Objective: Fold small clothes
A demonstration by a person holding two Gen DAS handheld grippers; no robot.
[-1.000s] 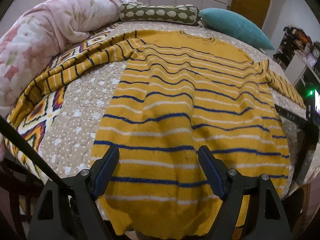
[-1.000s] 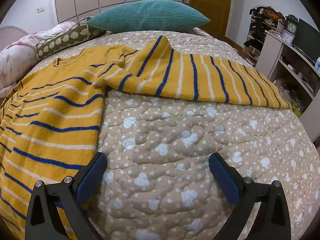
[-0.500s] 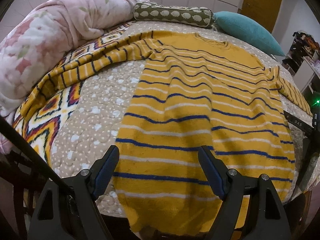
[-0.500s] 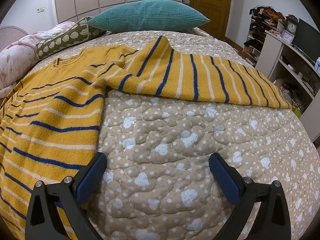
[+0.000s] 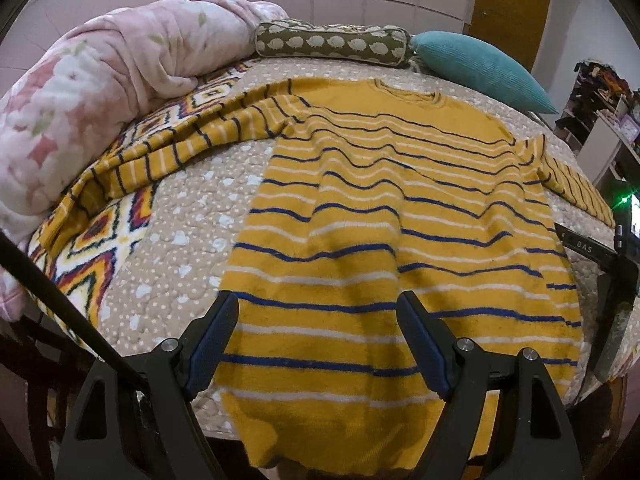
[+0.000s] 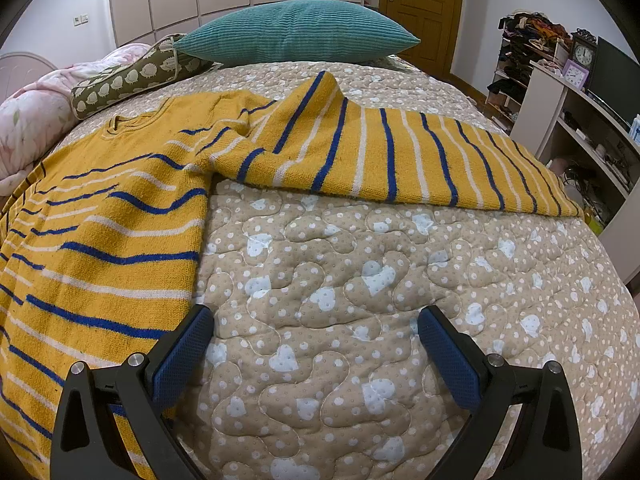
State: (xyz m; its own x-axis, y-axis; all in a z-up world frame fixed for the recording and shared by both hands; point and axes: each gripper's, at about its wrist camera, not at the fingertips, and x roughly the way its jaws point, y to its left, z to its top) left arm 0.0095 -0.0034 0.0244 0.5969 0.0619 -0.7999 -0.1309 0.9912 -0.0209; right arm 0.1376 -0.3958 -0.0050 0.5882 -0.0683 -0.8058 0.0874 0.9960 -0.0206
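A yellow sweater with blue and white stripes (image 5: 392, 216) lies spread flat on the bed, hem hanging over the near edge, both sleeves stretched out sideways. My left gripper (image 5: 318, 312) is open and empty, above the hem on the sweater's left half. In the right wrist view the sweater's body (image 6: 120, 208) fills the left side and its right sleeve (image 6: 400, 156) runs across the quilt to the right. My right gripper (image 6: 314, 328) is open and empty over bare quilt, its left finger just beside the sweater's side edge.
A beige quilted bedspread (image 6: 380, 300) covers the bed. A pink floral duvet (image 5: 88, 92) and a patterned blanket (image 5: 100, 248) lie at the left. A hedgehog-print bolster (image 5: 332, 42) and teal pillow (image 6: 296, 30) lie at the head. Shelves (image 6: 568, 120) stand at right.
The left wrist view has shifted left and back, showing more of the left sleeve and the pink duvet. The right gripper has not moved. The sweater lies the same.
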